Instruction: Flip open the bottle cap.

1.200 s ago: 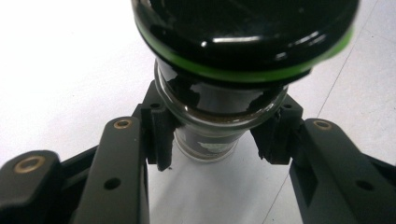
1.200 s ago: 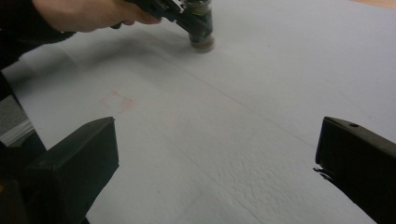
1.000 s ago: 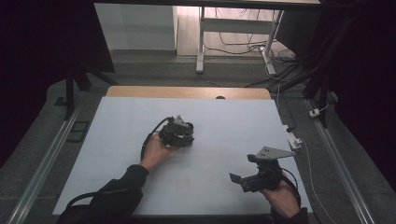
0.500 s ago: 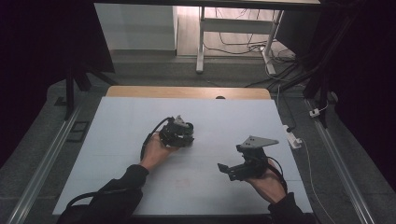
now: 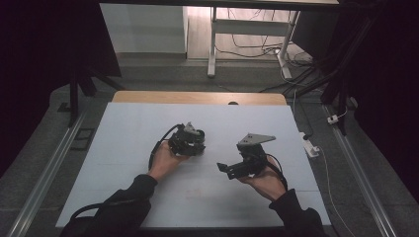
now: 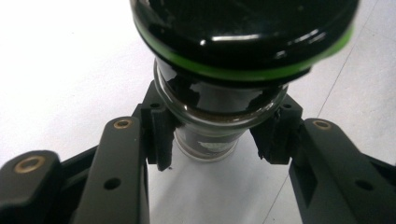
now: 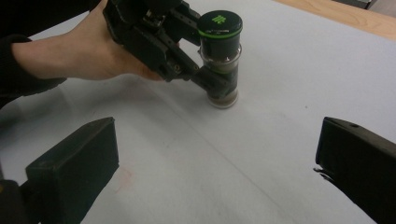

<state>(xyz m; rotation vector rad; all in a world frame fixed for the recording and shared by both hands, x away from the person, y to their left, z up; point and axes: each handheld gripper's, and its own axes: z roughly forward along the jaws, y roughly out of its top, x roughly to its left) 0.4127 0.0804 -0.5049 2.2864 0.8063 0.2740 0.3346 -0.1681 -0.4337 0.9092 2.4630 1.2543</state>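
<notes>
A small glass jar with a black lid ringed in green stands upright on the white table sheet. Brown contents lie at its bottom. My left gripper is shut on the jar, its pads pressing the glass from both sides just under the lid. In the high view the left gripper sits at the table's middle with the jar in it. My right gripper is open wide, nothing between its jaws, and points at the jar from a short way off. It is held right of centre.
A wooden strip borders the table's far edge. A white power strip lies off the right side. Metal rails run along both sides on the floor. The person's left hand lies behind the jar.
The right gripper has moved left and away from the front edge, nearer the jar. The left gripper and the jar have stayed put.
</notes>
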